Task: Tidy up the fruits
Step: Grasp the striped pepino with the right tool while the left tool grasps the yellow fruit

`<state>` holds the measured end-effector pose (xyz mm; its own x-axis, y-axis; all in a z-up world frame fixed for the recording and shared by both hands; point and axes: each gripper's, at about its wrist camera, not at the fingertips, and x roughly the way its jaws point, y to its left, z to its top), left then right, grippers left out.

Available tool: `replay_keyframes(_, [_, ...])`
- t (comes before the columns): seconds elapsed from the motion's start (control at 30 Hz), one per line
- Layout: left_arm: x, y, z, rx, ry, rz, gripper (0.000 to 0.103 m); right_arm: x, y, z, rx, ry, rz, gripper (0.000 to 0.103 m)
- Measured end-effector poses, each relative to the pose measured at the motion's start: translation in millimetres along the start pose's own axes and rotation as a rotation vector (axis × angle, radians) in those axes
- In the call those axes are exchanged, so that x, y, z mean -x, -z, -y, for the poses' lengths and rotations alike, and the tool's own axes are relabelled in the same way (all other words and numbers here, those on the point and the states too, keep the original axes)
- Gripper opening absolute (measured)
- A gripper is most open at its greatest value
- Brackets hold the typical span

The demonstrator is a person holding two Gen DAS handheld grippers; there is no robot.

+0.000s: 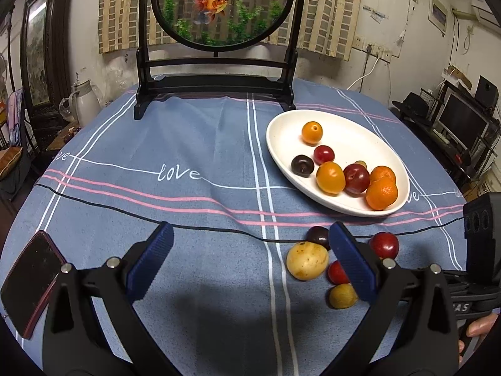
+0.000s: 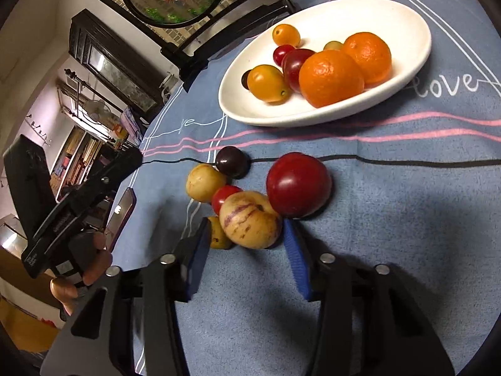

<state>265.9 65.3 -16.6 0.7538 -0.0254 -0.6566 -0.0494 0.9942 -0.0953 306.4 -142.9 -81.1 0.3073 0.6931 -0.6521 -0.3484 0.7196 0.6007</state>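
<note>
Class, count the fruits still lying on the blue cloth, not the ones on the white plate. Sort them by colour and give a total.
Yellow: 3 (pale yellow fruit, striped yellow fruit, small yellow fruit)
Red: 2 (large red fruit, small red fruit)
Dark purple: 1 (dark purple fruit)
Total: 6

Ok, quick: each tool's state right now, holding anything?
Left tool: open, nothing between its fingers.
Right tool: fingers either side of the striped yellow fruit on the tablecloth; a firm grip cannot be told.
</note>
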Motion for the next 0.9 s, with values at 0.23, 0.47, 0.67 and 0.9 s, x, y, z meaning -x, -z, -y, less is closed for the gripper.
replay_keyframes(0.23, [-5.4,1.7,-0.2,-0.013,0.007,-0.015,0.101,8.8,4.1,-1.8,0.032,-0.008,-0.023,0.04])
replay_keyframes(0.47, [-15.4,5.8,2.8,-0.029,0.078,-0.065,0.096,52.1,-0.7,-9.8,0.078,-0.018,0.123,0.04])
replay_keyframes(0.67, [-27.8,14.1,19.5,-0.074,0.162,-0.133,0.072,62.3,-2.3,-0.4,0.051,-0.003,0.156,0.039])
replay_keyframes(0.9, [-48.0,19.2,17.7,-0.02,0.219,-0.201,0.059,60.1,-2.1,-4.3,0.057,0.0,0.157,0.039])
